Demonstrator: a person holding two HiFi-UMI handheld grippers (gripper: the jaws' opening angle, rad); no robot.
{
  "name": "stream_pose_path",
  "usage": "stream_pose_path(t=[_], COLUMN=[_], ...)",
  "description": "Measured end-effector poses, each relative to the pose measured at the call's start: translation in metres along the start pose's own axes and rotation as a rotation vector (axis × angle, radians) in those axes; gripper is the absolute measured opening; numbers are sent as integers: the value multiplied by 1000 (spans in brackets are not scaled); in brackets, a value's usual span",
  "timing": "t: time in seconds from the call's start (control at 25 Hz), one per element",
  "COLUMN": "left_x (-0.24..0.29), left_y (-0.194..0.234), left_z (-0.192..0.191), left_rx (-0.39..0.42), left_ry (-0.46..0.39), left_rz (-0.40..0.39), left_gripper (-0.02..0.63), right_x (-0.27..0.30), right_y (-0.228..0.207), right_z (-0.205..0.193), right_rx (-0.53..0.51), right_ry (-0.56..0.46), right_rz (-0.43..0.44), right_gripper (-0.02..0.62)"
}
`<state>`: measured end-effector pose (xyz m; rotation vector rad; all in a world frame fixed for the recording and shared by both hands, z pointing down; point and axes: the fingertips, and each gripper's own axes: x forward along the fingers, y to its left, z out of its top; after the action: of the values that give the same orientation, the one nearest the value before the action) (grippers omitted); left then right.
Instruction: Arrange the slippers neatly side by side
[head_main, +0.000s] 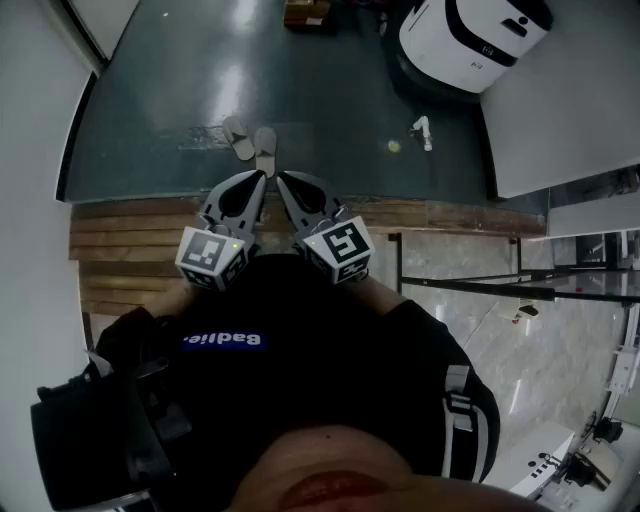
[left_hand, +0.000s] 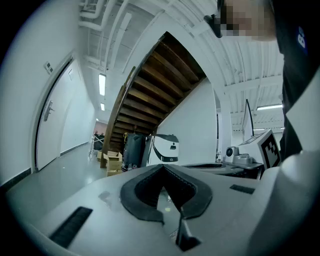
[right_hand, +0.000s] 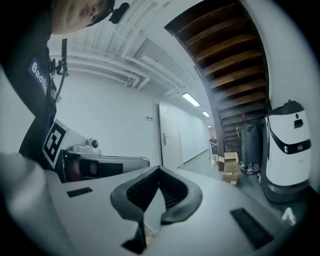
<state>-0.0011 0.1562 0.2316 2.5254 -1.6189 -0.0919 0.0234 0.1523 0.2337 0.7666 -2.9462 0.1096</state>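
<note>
Two grey slippers (head_main: 237, 138) (head_main: 265, 150) lie close together on the dark floor, just beyond the wooden edge, the left one slanting away from the right one. Both grippers are held level near the person's chest, short of the slippers and above them. My left gripper (head_main: 262, 176) (left_hand: 162, 166) is shut, its tips meeting with nothing between them. Beside it, my right gripper (head_main: 280, 178) (right_hand: 159, 169) is also shut and empty. Neither gripper view shows the slippers.
A white wheeled machine (head_main: 470, 35) stands at the far right, a cardboard box (head_main: 307, 12) at the far edge. A small white object (head_main: 424, 132) and a yellow-green ball (head_main: 394, 146) lie on the floor right of the slippers. Wooden planks (head_main: 130, 250) and a black metal rail (head_main: 480, 285) are near the person.
</note>
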Motion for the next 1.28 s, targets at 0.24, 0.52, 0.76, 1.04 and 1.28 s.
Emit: stream_pose_path(t=[0.24,0.52,0.76,1.04,1.28], left_x=[-1,-3,-7,-4,-7], left_y=[3,5,7,11,10], left_z=[-4,-2,-2,-9,-32], left_rx=[10,10,-2,-57,-36], left_ry=[7,5,4,-4,64], left_rz=[1,5,15,60,145], left_gripper=[2,1,2,0,2], right_x=[0,3,3,2,0], right_y=[0,2,6,-7,-16], right_z=[-2,-1,-1,-20,-51], right_rx=[7,2,40,84,152], right_ry=[-7,-1,-18,6,51], right_rz=[-4,5,31,44,111], right_gripper=[-2,-2,-2,-2,0])
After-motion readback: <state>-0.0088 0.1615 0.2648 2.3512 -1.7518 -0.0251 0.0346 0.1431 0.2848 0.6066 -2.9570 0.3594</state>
